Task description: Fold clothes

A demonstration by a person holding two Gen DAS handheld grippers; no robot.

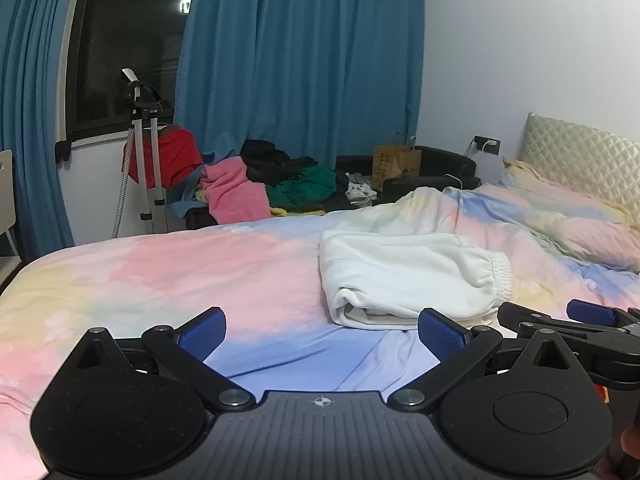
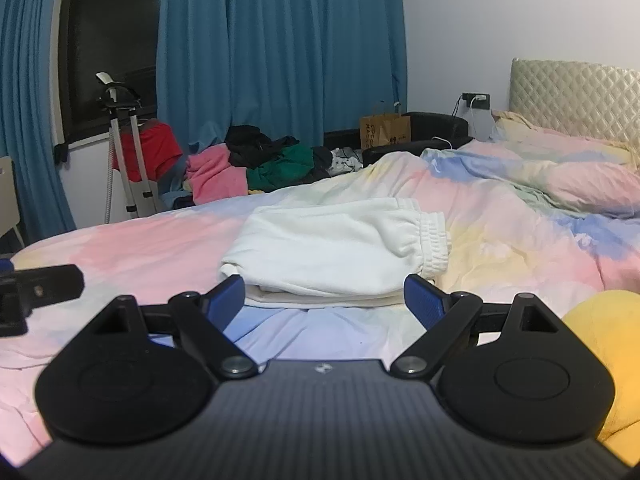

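White sweatpants point(image 1: 408, 276) lie folded in a compact stack on the pastel bedspread point(image 1: 160, 272), elastic waistband to the right. They also show in the right wrist view point(image 2: 336, 252). My left gripper point(image 1: 322, 334) is open and empty, held just short of the stack and to its left. My right gripper point(image 2: 324, 302) is open and empty, right in front of the stack's near edge. The right gripper also shows at the right edge of the left wrist view point(image 1: 580, 320). The left gripper shows at the left edge of the right wrist view point(image 2: 36, 288).
A pile of unfolded clothes point(image 1: 276, 180) in pink, black and green lies beyond the bed's far edge. A stand with a red garment point(image 1: 164, 156) is by the window. Pillows and headboard point(image 2: 576, 88) are at the right. A yellow soft object point(image 2: 608, 344) lies by my right gripper.
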